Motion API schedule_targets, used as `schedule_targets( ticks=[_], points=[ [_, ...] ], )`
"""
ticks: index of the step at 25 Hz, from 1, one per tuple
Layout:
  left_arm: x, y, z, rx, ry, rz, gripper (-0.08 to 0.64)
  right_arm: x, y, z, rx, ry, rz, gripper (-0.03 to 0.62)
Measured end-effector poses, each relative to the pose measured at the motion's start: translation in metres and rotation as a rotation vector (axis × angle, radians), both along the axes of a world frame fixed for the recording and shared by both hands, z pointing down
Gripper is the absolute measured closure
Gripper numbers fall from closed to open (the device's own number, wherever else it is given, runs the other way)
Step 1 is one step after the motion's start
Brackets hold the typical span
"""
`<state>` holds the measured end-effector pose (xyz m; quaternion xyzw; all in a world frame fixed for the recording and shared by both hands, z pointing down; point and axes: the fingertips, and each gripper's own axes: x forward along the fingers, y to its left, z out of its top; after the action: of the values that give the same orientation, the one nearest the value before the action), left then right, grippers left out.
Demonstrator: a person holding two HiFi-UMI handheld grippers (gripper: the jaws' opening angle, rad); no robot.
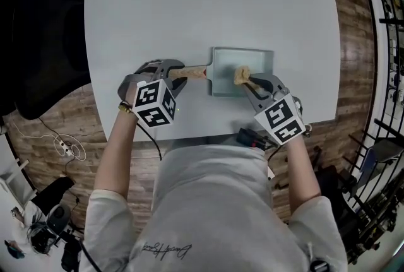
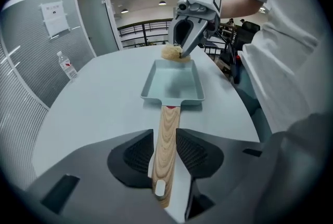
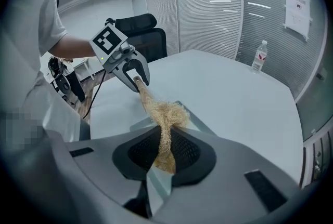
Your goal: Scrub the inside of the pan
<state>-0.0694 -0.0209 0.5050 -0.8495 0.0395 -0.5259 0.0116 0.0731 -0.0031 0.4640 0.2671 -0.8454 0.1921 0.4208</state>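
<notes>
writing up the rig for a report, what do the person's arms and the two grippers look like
Both the left gripper and right gripper have grey bodies, grey jaws with black textured pads, and a cube of black-and-white square markers. A black cable trails from the left one. The person wears a pale short-sleeved shirt and a dark bracelet on the left wrist.

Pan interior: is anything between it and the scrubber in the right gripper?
Nothing visible. The tan fibre scrubber, pinched in the right gripper jaws, is already over the pale blue rectangular pan; the pan's floor is bare.
</notes>
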Motion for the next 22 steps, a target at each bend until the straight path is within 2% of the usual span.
schedule_targets(
  ticks=[4,7,14,22],
  points=[
    [0.001,0.003,0.004,-0.03,-0.016,0.046,0.403,-0.002,-0.008,0.009,-0.001,0.031,-0.035,0.524],
    [-0.001,0.01,0.009,-0.046,-0.059,0.087,0.396,-0.005,-0.011,0.019,0.0,0.071,-0.082,0.524],
    [0.005,0.008,0.009,-0.024,-0.082,0.114,0.414,-0.016,-0.03,0.041,0.029,0.2,-0.243,0.524],
    [0.013,0.008,0.001,-0.016,-0.094,0.141,0.422,-0.024,-0.043,0.066,0.0,0.301,-0.373,0.525]
  ],
)
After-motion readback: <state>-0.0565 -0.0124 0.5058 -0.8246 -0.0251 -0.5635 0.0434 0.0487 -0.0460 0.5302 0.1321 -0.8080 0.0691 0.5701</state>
